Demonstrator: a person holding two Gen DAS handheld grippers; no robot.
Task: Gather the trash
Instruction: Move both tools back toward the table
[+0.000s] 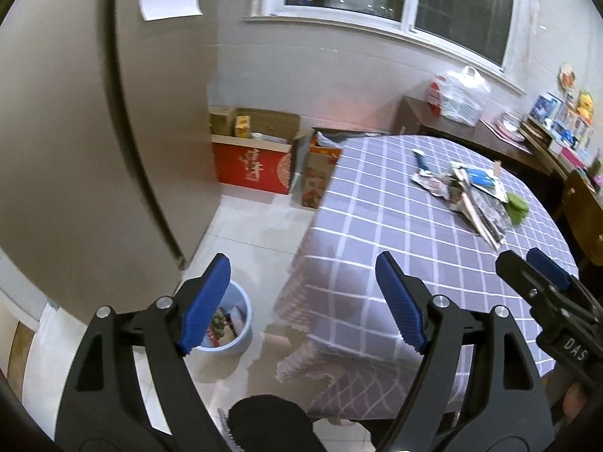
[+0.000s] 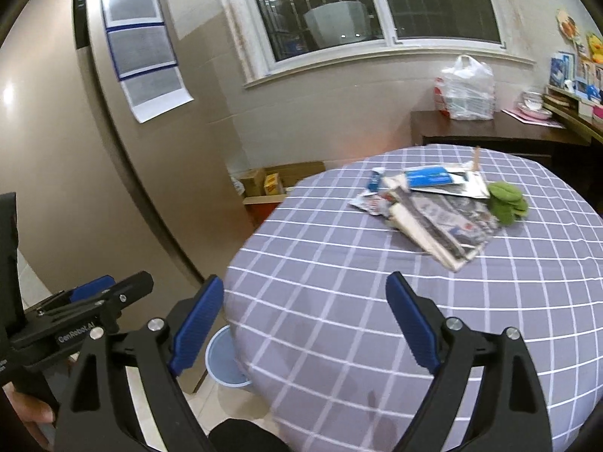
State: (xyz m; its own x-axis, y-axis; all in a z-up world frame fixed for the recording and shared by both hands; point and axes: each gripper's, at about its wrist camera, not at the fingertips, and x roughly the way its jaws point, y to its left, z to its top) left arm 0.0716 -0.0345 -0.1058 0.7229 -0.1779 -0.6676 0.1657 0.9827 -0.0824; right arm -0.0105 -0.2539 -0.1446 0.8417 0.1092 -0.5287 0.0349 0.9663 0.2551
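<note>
A pile of trash [image 2: 433,211] lies on the far part of a round table with a grey checked cloth [image 2: 358,301]: crumpled newspaper, wrappers, a blue-and-white packet [image 2: 429,179] and green leaves [image 2: 507,203]. It also shows in the left wrist view [image 1: 471,196]. A light-blue bin [image 1: 230,324] with some trash in it stands on the floor left of the table; its rim shows in the right wrist view [image 2: 222,358]. My left gripper [image 1: 301,301] is open and empty, above the floor and the table's left edge. My right gripper [image 2: 305,324] is open and empty over the table's near edge, well short of the pile.
A tall beige fridge [image 1: 75,150] stands at the left. Cardboard boxes [image 1: 256,150] sit on the floor under the window. A dark sideboard [image 2: 490,132] behind the table holds a white plastic bag [image 2: 467,90] and dishes. The right gripper shows in the left wrist view [image 1: 546,286].
</note>
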